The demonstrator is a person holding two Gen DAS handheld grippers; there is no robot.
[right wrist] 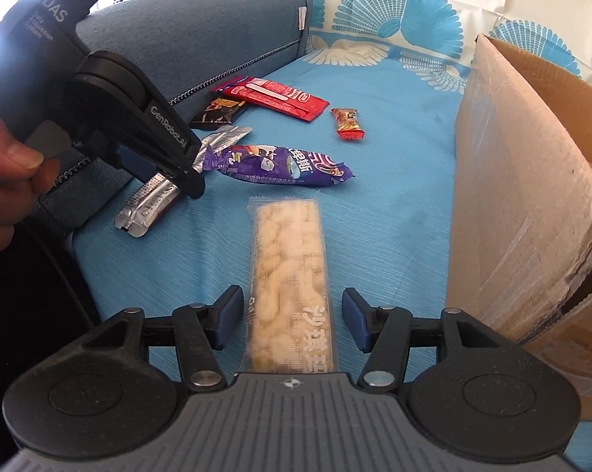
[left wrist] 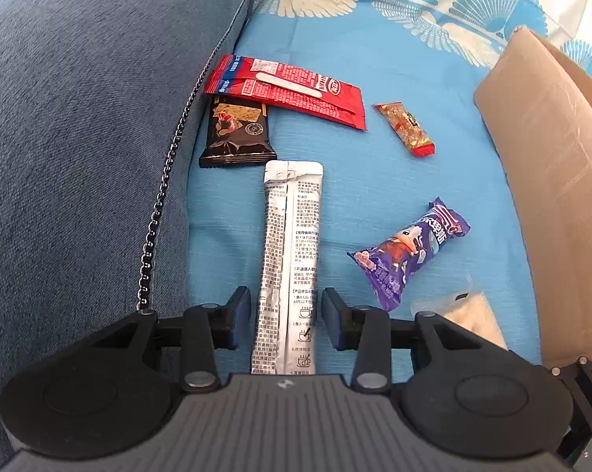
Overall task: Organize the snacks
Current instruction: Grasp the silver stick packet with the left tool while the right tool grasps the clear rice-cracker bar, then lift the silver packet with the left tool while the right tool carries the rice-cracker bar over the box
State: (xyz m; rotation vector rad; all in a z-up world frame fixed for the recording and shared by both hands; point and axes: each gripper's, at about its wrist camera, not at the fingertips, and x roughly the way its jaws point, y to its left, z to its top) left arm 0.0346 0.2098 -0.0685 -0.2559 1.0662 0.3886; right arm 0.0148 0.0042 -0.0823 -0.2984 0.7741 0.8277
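Silver packet (left wrist: 290,263): flat on the blue sheet (left wrist: 406,181), lengthwise between the left gripper's (left wrist: 286,320) spread jaws, untouched.
Pale bar (right wrist: 290,275): flat, between the right gripper's (right wrist: 292,320) spread jaws, clear of both.
Other snacks: purple packet (left wrist: 410,253), red packet (left wrist: 292,88), black packet (left wrist: 237,133), small red sweet (left wrist: 405,128).
Surroundings: grey-blue cushion (left wrist: 79,137) at left; cardboard box (right wrist: 532,181) at right; fan-patterned cloth (right wrist: 394,11) behind.
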